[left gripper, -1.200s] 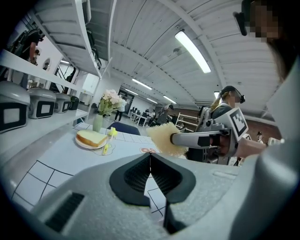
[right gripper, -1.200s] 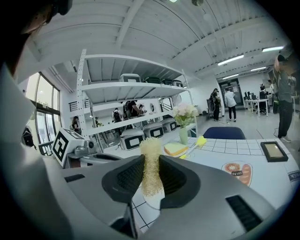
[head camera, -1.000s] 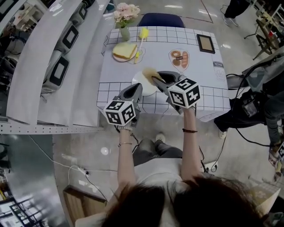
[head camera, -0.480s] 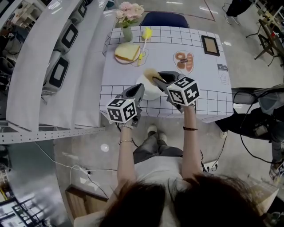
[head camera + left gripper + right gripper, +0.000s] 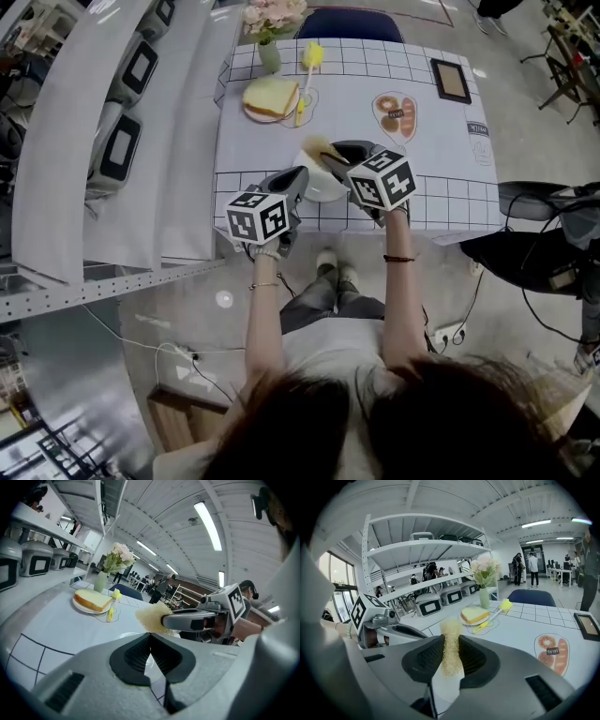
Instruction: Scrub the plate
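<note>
The right claw [image 5: 451, 641] pinches a coarse, fibrous yellow sponge [image 5: 451, 626], which stands upright over the round white plate [image 5: 321, 190]. The plate sits at the near edge of the grid-lined desk [image 5: 253, 141]. The left claw [image 5: 149, 635] is pressed nearly together on the plate's thin left rim. Both claws have black, ribbed pads [image 5: 426, 658].

Looks like a big open lab hall, not a real kitchen: steel shelving [image 5: 417, 545] lined with identical boxy appliances [image 5: 429, 604], strip lights [image 5: 206, 524] overhead, shiny floor [image 5: 169, 300], people [image 5: 525, 566] standing around at the back.
</note>
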{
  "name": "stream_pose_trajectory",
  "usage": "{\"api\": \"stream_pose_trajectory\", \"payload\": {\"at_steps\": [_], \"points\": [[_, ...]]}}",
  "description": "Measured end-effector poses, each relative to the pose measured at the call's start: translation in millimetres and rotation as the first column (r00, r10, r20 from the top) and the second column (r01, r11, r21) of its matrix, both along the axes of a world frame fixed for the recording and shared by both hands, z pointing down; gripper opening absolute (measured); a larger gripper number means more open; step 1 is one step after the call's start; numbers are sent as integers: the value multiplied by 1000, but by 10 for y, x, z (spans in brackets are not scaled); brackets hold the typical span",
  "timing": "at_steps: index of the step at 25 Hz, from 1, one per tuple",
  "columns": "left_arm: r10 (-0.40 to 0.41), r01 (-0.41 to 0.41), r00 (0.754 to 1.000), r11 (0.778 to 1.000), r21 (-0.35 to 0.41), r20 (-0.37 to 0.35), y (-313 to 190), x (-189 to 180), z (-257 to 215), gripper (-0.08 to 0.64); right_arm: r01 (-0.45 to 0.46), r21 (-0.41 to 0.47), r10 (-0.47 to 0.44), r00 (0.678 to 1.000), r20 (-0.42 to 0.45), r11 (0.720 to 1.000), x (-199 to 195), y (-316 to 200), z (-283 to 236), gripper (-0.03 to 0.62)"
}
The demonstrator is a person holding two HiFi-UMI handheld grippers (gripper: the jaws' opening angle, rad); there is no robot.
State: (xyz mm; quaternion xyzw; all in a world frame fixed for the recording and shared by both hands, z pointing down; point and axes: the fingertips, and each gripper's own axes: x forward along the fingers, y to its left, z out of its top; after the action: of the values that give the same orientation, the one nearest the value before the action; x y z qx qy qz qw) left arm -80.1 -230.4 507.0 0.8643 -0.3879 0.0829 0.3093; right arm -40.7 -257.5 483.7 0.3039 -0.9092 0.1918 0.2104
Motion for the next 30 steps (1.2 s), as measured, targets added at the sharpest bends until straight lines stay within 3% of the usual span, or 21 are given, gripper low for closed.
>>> {"api": "stream_pose_trajectory", "payload": {"at_steps": [12, 19, 30], "points": [[27, -28, 1000, 997, -75, -16, 2, -152, 225, 11, -13, 3, 13, 996, -85, 1000, -103, -33, 268, 80], [-41, 23, 989, 992, -128, -139, -46, -164, 295, 11, 3, -29, -6, 994, -106, 1000, -146, -127, 383, 80], [-84, 65, 991, 981, -180, -100, -39, -133, 438, 11, 48, -80, -58, 991, -121, 996, -200, -253, 526, 80]]}}
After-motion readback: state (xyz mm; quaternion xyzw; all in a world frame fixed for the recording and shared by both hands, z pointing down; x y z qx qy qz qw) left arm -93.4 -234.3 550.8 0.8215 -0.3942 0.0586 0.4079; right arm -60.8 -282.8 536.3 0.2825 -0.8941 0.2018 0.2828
